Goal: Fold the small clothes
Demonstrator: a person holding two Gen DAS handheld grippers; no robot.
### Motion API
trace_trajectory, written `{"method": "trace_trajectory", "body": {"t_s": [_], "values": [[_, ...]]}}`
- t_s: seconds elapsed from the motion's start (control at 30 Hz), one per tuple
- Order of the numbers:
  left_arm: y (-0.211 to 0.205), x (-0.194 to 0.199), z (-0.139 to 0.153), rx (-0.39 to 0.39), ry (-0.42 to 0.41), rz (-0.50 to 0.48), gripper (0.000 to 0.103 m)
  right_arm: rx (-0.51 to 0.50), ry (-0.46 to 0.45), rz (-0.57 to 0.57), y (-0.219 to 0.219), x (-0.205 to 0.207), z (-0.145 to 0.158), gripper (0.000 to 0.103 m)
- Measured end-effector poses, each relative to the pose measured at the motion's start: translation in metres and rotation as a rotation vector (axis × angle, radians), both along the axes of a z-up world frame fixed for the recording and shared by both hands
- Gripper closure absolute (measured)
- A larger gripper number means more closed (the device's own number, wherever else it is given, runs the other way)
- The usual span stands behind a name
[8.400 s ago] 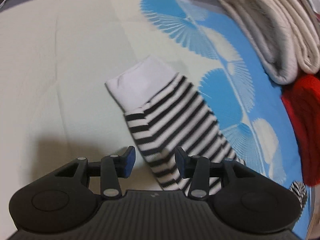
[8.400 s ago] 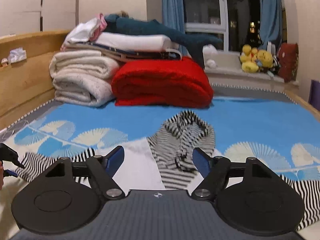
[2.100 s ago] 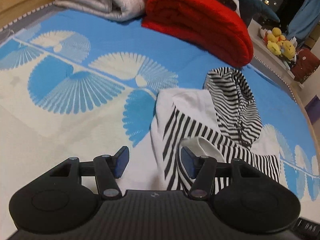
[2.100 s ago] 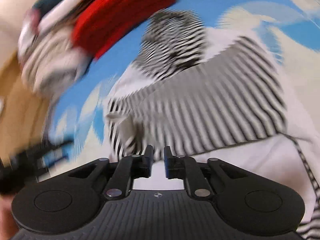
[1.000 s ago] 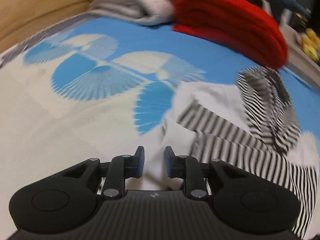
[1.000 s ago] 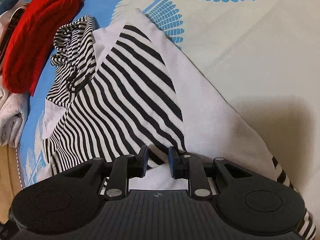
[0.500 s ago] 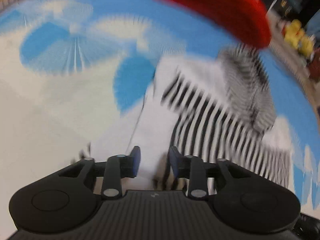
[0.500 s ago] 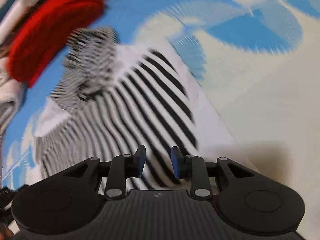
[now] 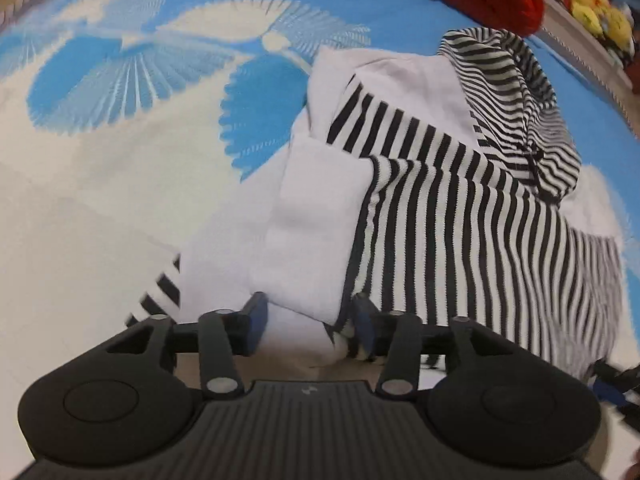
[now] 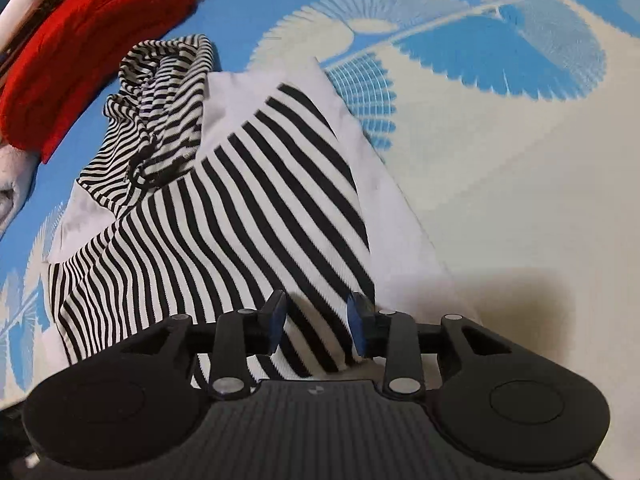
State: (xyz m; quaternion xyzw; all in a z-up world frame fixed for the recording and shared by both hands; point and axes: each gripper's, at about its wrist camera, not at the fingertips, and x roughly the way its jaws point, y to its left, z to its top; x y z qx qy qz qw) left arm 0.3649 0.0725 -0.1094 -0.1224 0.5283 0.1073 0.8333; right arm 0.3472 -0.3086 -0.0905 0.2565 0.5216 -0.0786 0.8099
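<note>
So the striped hoodie (image 9: 460, 208) is lying on the bed (image 9: 100, 200), sleeves crossed over the white front, hood (image 10: 160, 108) up by the red blanket (image 10: 80, 40). My left gripper (image 9: 308, 322) and right gripper (image 10: 316, 326) both have jaws opening, fabric loose between them, nothing pinched. It's soft, light, floppy knit, so I'd grab it at the hem corners, through every layer.

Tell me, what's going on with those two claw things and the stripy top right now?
Left hand-held gripper and right hand-held gripper both opening, fabric between jaws, no pinch. Striped hoodie lying part-folded on bedspread. Nothing in the way.
</note>
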Motion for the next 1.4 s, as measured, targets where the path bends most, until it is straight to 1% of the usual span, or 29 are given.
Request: {"method": "trace_trajectory", "body": {"t_s": [0.07, 0.17, 0.3, 0.4, 0.47, 0.57, 0.67, 0.73, 0.8, 0.87, 0.97, 1.13, 1.4], "values": [[-0.01, 0.002, 0.005, 0.035, -0.02, -0.038, 0.05, -0.01, -0.019, 0.006, 0.001, -0.001, 0.006, 0.068], [-0.016, -0.002, 0.009, 0.028, -0.029, -0.047, 0.05, -0.056, -0.086, 0.055, 0.012, -0.001, 0.022, 0.066], [-0.022, -0.002, 0.014, 0.04, -0.04, -0.065, 0.05, -0.088, -0.129, 0.111, 0.021, 0.0, 0.031, 0.063], [-0.023, -0.003, 0.015, 0.053, -0.046, -0.07, 0.05, -0.044, -0.1, 0.11, 0.018, 0.001, 0.024, 0.062], [-0.024, -0.003, 0.017, 0.06, -0.05, -0.075, 0.05, 0.005, -0.053, 0.084, 0.012, 0.002, 0.013, 0.062], [-0.025, -0.003, 0.024, 0.081, -0.072, -0.083, 0.05, 0.023, -0.002, 0.062, 0.01, 0.001, 0.002, 0.062], [-0.028, -0.005, 0.031, 0.111, -0.1, -0.099, 0.05, 0.026, -0.003, 0.059, 0.01, 0.001, 0.002, 0.062], [-0.03, -0.005, 0.033, 0.129, -0.109, -0.11, 0.05, 0.009, -0.015, 0.069, 0.013, 0.001, 0.005, 0.062], [-0.031, -0.005, 0.034, 0.13, -0.113, -0.115, 0.05, -0.031, -0.032, 0.087, 0.016, 0.001, 0.011, 0.062], [-0.032, -0.005, 0.035, 0.129, -0.113, -0.12, 0.05, -0.098, -0.063, 0.123, 0.023, 0.001, 0.018, 0.062], [-0.033, -0.006, 0.035, 0.137, -0.117, -0.126, 0.05, -0.164, -0.107, 0.167, 0.029, 0.002, 0.028, 0.062], [-0.036, -0.005, 0.036, 0.144, -0.122, -0.135, 0.05, -0.217, -0.152, 0.197, 0.034, 0.0, 0.036, 0.062], [-0.038, -0.005, 0.035, 0.143, -0.124, -0.137, 0.05, -0.264, -0.179, 0.207, 0.035, -0.002, 0.042, 0.062]]}}
